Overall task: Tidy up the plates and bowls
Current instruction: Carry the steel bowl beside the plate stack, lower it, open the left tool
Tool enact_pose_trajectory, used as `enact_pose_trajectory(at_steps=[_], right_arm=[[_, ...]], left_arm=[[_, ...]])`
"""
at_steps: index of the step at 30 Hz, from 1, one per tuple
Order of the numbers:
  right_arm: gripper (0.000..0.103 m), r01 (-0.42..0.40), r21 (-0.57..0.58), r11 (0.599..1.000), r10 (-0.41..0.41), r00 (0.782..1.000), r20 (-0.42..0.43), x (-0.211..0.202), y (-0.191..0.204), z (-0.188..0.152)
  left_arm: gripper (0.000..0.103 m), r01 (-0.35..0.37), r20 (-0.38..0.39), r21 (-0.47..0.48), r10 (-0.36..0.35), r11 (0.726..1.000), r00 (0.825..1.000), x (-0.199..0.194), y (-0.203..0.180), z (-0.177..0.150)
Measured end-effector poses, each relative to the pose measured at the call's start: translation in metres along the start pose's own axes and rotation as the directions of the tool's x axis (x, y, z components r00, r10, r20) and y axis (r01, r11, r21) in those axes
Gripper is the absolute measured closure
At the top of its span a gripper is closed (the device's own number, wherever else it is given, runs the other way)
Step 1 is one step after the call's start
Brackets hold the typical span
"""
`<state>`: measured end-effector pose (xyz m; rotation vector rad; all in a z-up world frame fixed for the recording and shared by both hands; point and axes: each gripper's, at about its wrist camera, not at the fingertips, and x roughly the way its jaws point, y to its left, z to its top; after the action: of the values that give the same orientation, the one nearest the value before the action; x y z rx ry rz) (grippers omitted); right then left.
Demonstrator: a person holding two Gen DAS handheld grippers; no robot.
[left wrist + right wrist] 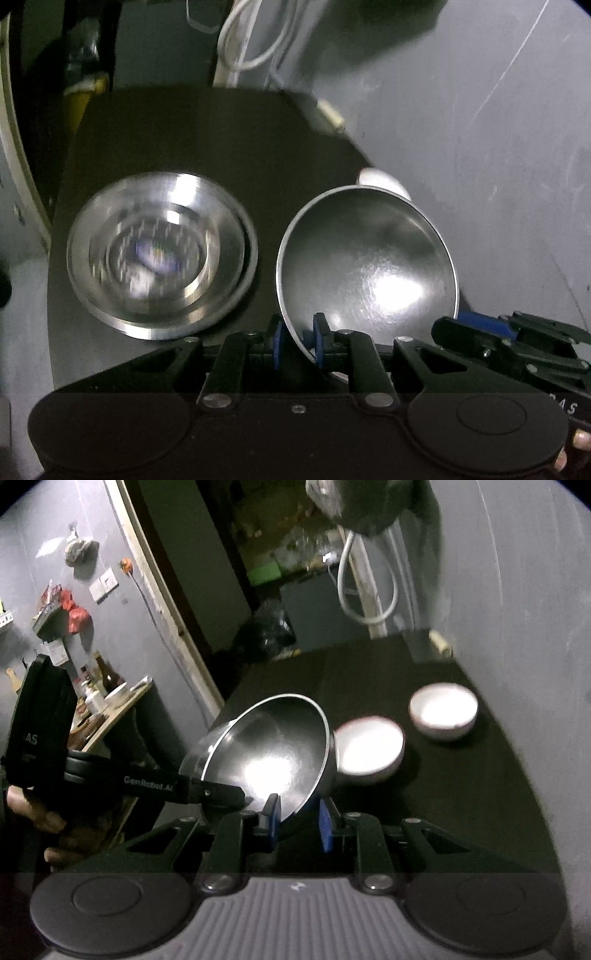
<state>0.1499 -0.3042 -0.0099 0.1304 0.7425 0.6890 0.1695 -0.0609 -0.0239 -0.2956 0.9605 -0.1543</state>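
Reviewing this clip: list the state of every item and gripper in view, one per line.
Steel bowl: lifted, tilted, rim pinched by both grippers.
Left gripper: shut on the rim.
Right gripper: shut on the rim.
Stacked steel dishes: nested, upright on the black table.
Two white bowls: upright, apart, empty.

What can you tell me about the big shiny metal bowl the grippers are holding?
The large round steel bowl is smooth, mirror-bright and empty, with a thin rolled rim and a glare spot inside. It is tilted steeply, lifted above the dark tabletop. The left gripper pinches its lower rim between blue pads; the right gripper straddles the rim from the other side, though contact there is unclear. A white ceramic bowl sits just behind it.
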Motion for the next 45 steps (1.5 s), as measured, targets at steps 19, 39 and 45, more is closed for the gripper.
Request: enact_pose_trajectory(at_steps=[19, 39, 45], right_arm=[[0.077, -0.083, 0.031, 0.996, 0.088, 0.972, -0.218, 0.024, 0.0, -0.02], [0.077, -0.109, 0.068, 0.992, 0.122, 0.963, -0.24, 0.033, -0.004, -0.02], [0.075, -0.104, 0.087, 0.991, 0.121, 0.969, -0.215, 0.033, -0.008, -0.021]], left_arm=[[0.084, -0.08, -0.2, -0.076, 0.064, 0.994, 0.978, 0.004, 0.016, -0.03], [0.082, -0.104, -0.249, -0.085, 0.08, 0.991, 0.965, 0.008, 0.019, -0.027], [0.079, -0.121, -0.235, -0.078, 0.099, 0.99, 0.967, 0.002, 0.02, -0.025]])
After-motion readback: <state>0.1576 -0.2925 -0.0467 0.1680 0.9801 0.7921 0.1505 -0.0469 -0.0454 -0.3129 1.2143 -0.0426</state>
